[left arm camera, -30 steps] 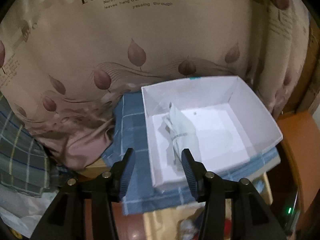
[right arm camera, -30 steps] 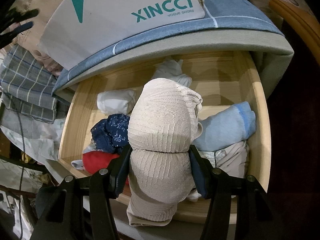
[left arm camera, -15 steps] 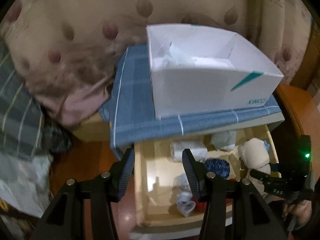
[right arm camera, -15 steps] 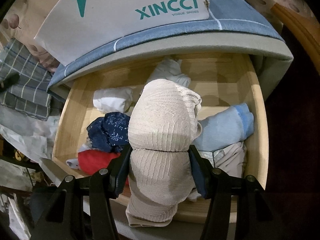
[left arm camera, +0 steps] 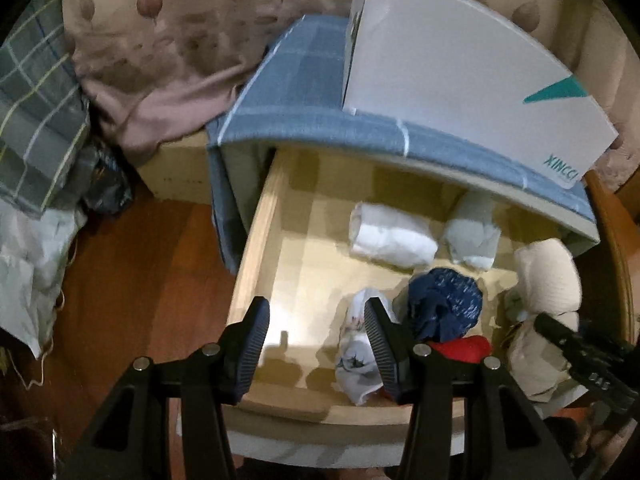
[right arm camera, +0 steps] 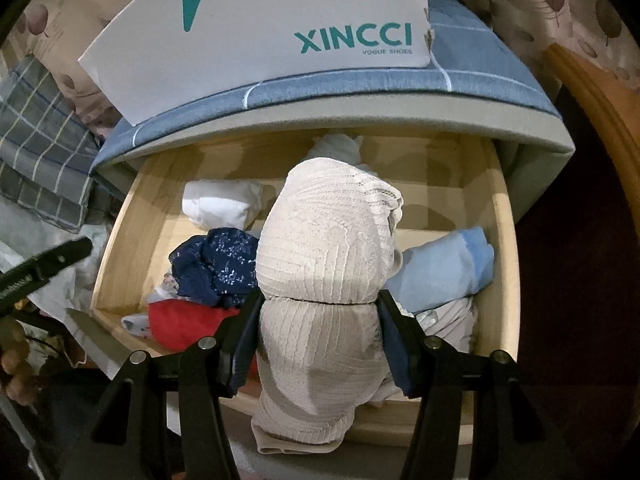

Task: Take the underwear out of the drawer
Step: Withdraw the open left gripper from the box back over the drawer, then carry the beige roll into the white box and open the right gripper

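Rolled underwear (left arm camera: pixel 392 236) lies in the drawer (left arm camera: pixel 256 248) below the box (left arm camera: pixel 460 76).

Pale matt wood drawer (left arm camera: pixel 256 240) holds soft cloth rolls; ribbed beige knit roll (right arm camera: pixel 328 248); smooth cardboard box (right arm camera: pixel 256 28).

The left wrist view looks steeply down from above the left front corner of the open drawer (left arm camera: pixel 256 240), close in, facing the white box (left arm camera: pixel 460 76) behind it. The right wrist view looks down from the drawer's front, nearer still, a beige bundle (right arm camera: pixel 324 280) filling its middle. Both share the drawer, the box, the navy bundle (left arm camera: pixel 444 304) and the white roll (left arm camera: pixel 392 236).
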A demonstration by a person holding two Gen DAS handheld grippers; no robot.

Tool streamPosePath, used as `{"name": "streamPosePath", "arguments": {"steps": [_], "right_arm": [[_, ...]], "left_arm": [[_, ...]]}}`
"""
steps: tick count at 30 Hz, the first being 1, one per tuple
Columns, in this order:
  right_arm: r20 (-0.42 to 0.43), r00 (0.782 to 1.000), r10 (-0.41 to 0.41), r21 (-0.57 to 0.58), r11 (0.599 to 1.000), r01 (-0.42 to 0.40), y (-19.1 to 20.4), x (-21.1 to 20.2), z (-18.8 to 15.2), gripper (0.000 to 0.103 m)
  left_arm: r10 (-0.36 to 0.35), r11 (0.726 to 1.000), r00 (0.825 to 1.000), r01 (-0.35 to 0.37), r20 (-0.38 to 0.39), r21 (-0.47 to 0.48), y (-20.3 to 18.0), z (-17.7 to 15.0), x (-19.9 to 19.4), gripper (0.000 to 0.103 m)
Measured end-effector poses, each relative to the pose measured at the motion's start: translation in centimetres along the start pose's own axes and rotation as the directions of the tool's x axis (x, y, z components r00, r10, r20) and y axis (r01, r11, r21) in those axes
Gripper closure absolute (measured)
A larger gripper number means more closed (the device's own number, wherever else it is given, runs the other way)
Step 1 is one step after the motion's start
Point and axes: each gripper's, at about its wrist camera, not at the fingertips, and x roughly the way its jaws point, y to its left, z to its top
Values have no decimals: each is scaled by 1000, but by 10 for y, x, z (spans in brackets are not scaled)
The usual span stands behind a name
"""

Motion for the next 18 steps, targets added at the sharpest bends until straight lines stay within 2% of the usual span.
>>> {"name": "streamPosePath", "arguments": {"steps": [4,8,11,14,18], "right_arm": [[16,1000,-10,-10,1000,11,2,-4,-1,50],[57,998,-21,-30,999,23,6,-12,-1,50],[103,994,-36,-55,998,42,11,-21,-1,51],[166,985,-54,-76,995,67,16,-35,-1,51],[258,961,-101,-106,986,132,24,-58,0,51]], "left_arm": [[34,999,999,-34,-16,-8,-2,-4,10,53],[89,996,994,-89,68,-7,-3,-8,1,53],[80,997,991,-80,102,-4,-3,-9,-3,53],[85,996,990,-82,116,-25,2,-8,-5,53],[82,996,989,-77,126,-43,8,-8,-8,53]]}}
